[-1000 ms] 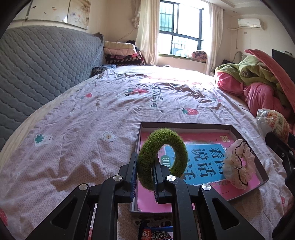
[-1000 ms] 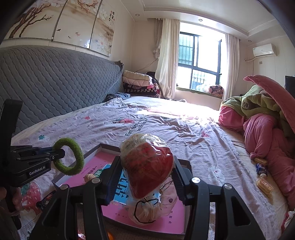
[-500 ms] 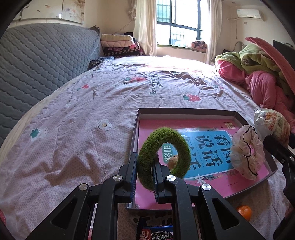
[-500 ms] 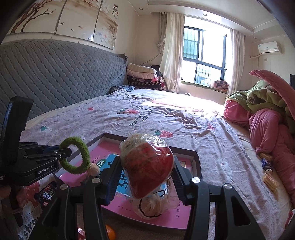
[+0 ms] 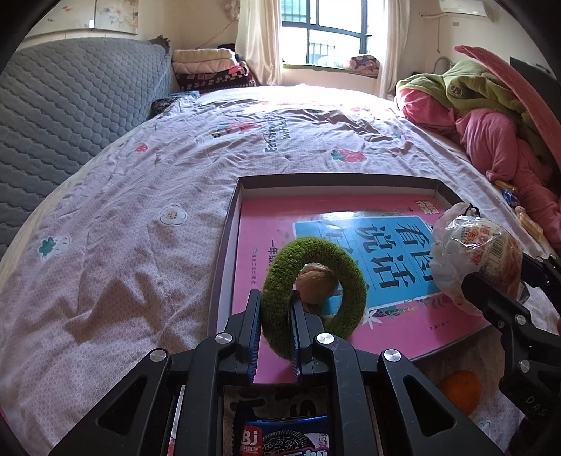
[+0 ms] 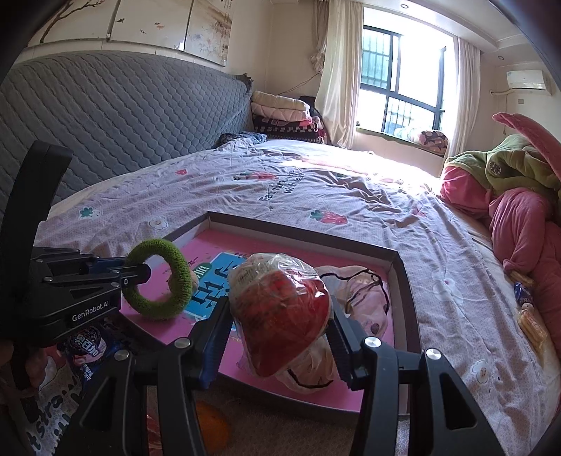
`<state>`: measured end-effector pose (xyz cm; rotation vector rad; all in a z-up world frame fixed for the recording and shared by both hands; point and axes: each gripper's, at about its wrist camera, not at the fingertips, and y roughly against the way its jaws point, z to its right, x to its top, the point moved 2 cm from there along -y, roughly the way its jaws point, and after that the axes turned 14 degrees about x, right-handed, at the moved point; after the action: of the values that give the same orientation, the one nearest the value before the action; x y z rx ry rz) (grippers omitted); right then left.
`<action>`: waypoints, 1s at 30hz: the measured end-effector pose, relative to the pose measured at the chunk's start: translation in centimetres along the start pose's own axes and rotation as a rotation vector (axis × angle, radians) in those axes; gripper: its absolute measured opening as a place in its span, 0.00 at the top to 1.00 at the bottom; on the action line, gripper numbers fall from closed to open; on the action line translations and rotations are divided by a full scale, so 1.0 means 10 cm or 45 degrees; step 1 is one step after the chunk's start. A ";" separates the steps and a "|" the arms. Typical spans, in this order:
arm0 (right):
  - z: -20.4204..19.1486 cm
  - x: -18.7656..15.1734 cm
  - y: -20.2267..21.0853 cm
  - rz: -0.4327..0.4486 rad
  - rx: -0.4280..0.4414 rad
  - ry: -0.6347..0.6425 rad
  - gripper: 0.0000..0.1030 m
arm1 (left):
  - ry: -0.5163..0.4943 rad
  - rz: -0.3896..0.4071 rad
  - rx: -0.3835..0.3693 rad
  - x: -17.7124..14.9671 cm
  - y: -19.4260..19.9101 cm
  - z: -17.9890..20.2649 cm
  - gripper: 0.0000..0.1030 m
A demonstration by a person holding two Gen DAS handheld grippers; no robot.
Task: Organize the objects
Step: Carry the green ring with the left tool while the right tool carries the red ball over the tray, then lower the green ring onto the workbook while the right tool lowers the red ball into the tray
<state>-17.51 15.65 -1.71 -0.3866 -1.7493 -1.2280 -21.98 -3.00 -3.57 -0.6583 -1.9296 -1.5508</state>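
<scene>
Both grippers have moved lower over the tray [image 5: 228, 242]. The left gripper [image 5: 275, 315] pinches the green ring [image 5: 312, 291]; the right gripper [image 6: 277, 326] clamps the wrapped snack [image 6: 280, 308], so both look ready to drop.

sunlit bed [image 6: 350, 196], grey headboard [image 6: 122, 115], barred window [image 6: 403, 80]

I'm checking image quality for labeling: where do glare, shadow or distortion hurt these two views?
Left wrist view: the window blows out and washes the far bedsheet; fisheye bends the tray edges. Right wrist view: the window is overexposed, the orange fruit sits in shadow under the right gripper, corners vignette black.
</scene>
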 end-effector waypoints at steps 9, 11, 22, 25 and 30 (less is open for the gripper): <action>0.03 -0.06 -0.09 -0.043 0.033 -0.024 0.49 | -0.038 -0.047 -0.070 -0.06 -0.02 0.12 0.86; 0.03 -0.05 -0.12 -0.054 0.041 -0.033 0.49 | -0.029 -0.082 -0.129 -0.08 -0.04 0.15 0.86; 0.11 -0.10 -0.23 -0.109 0.015 -0.070 0.49 | -0.039 -0.075 -0.115 -0.09 -0.07 0.17 0.84; 0.13 -0.11 -0.26 -0.122 0.010 -0.079 0.49 | -0.044 -0.067 -0.095 -0.09 -0.08 0.16 0.84; 0.13 -0.12 -0.27 -0.131 0.013 -0.079 0.49 | -0.028 -0.077 -0.094 -0.09 -0.10 0.12 0.84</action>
<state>-19.46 15.86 -4.31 -0.3355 -1.8472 -1.2909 -22.18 -2.01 -5.11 -0.6557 -1.9322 -1.6658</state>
